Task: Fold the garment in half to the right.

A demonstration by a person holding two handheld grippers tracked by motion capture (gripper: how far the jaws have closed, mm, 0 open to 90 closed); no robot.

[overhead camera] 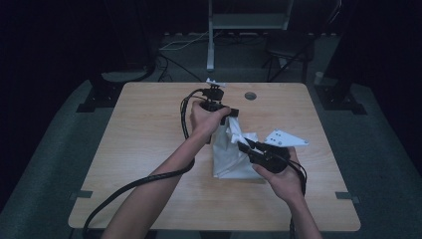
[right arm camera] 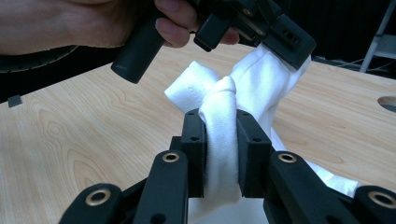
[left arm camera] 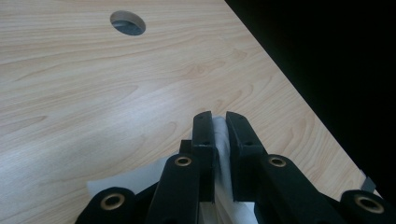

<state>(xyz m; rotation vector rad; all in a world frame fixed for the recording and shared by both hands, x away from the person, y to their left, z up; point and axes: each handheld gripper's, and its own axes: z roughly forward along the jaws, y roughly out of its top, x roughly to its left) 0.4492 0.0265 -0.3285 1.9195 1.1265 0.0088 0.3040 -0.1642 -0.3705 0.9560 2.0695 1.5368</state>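
- Right gripper (right arm camera: 220, 140) nearest the person: jaws closed down onto a bunched fold of the white cloth (right arm camera: 261, 79), fabric bulging out above the pads.
- Rest of the cloth draped beneath and behind that grip, lower edge resting on the wooden table (overhead camera: 149, 149), just under both tools.
- Left gripper (left arm camera: 220, 135) farther out, up and to the left of the right one in the high view: jaws nearly together, pinching a thin white edge of the same cloth between the pads.
- Left hand (right arm camera: 70, 23) wrapped round its handle, directly above the raised part of the cloth.
- Judged step: cloth lifted at two points, mid-fold or mid-spread, not yet laid flat.
- Next move likely calls for drawing the two grips apart evenly, keeping both pinches firm so no edge slips, then lowering onto the table.
- Beyond the left gripper: round cable hole (left arm camera: 127, 22) in the table top.
- No brand, label or readable writing anywhere.
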